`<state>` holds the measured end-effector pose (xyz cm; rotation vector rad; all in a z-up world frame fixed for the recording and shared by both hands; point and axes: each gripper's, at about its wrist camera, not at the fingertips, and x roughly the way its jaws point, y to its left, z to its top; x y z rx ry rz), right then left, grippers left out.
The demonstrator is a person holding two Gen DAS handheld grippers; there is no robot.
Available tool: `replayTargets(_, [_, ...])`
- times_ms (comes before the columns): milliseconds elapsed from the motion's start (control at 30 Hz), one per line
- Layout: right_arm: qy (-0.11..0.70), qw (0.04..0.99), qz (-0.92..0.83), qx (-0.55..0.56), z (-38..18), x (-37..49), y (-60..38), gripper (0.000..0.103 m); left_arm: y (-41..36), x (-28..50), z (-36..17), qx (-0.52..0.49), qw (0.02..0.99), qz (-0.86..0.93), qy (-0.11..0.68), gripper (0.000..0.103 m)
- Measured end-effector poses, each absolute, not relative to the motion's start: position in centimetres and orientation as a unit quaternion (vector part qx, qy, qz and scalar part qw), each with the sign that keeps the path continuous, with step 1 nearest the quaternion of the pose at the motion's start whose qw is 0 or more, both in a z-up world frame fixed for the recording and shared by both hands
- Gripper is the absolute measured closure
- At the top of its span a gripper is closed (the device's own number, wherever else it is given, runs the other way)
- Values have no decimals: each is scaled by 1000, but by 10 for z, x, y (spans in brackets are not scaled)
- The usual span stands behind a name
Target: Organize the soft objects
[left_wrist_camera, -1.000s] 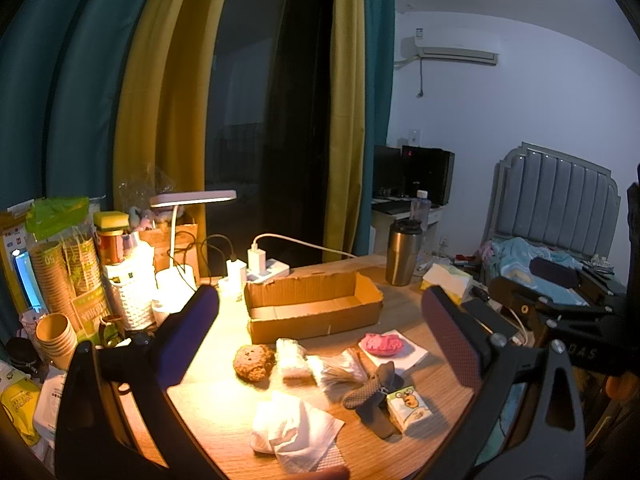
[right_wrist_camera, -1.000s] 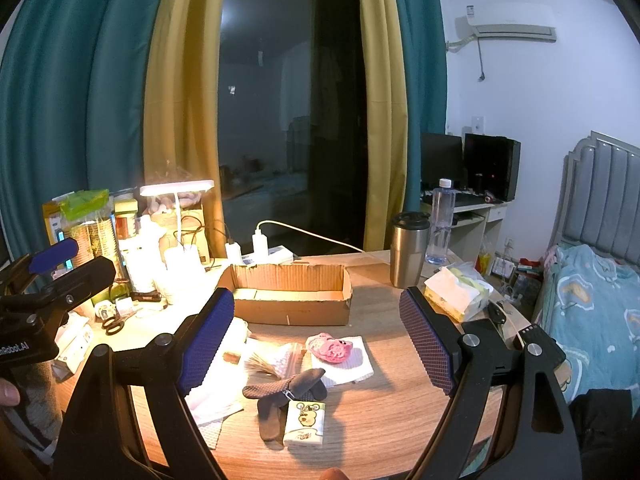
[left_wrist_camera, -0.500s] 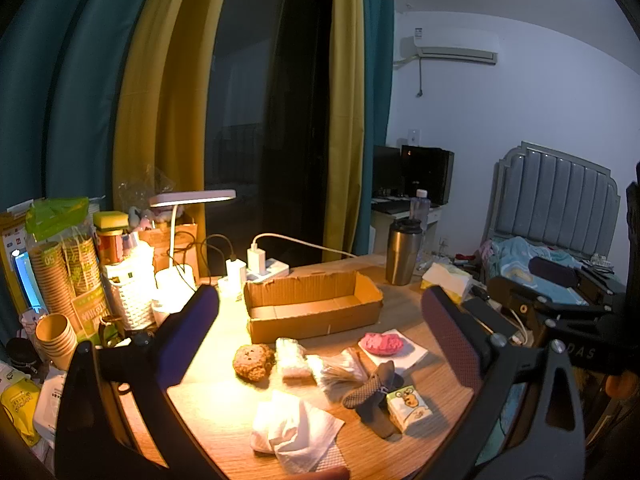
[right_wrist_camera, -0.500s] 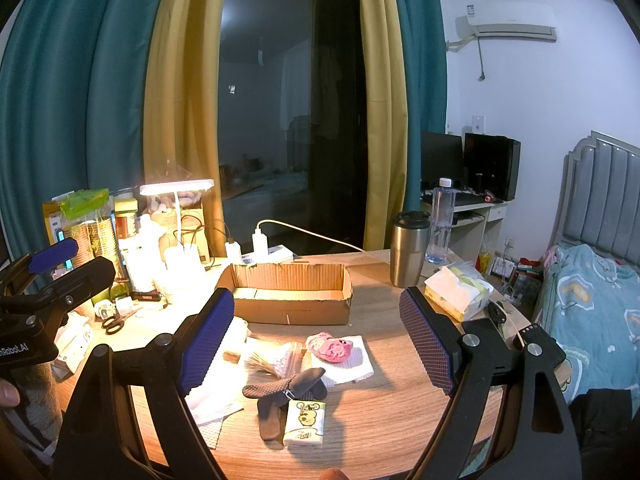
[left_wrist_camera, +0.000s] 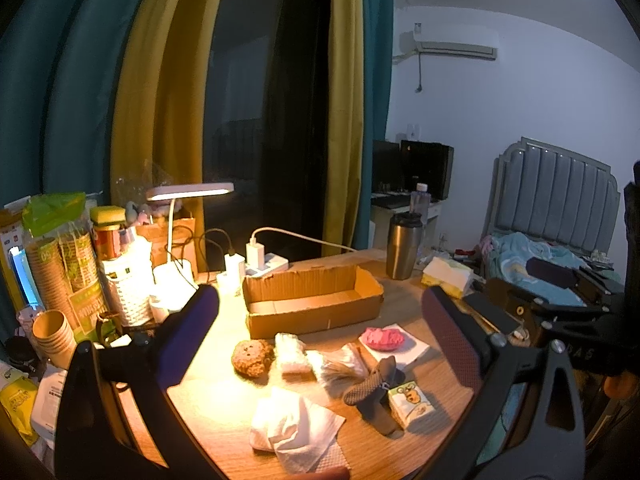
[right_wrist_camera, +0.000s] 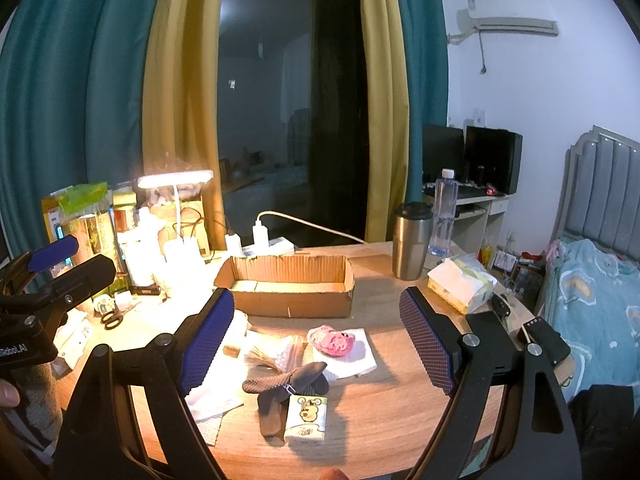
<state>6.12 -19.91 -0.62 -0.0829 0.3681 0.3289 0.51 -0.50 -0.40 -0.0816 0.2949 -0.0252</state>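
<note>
Hovering apart — both grippers (left_wrist_camera: 320,328) (right_wrist_camera: 316,344), seemingly empty.

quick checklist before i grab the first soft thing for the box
1. Left gripper open, nothing held: ok.
2. Right gripper open, nothing held: ok.
3. Cardboard box upright, top open; whole floor visible: cannot tell.
4. Pink soft toy on the white napkin, free of other items: ok.
5. Dark socks free to lift alone: not ok, they touch the tissue pack.
6. Steel tumbler apart from the box: ok.
</note>
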Motion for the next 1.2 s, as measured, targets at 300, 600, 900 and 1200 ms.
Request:
replayTargets(300, [245,955,159,-49,-49,87,-194,16,8,33,-50,-50,976,-4,214,2])
replayTargets(600, [311,936,154,-61,-97,111,-189,16,16,55,-106,-53,957,0,284,2])
replayTargets(900, [361,916,161,-69,-137,128,-184,16,15,75,-156,-46,936,2,350,2])
replayTargets(1200, [404,896,172,-66,-171,144,-182,16,10,90,-190,-38,912,-12,408,15])
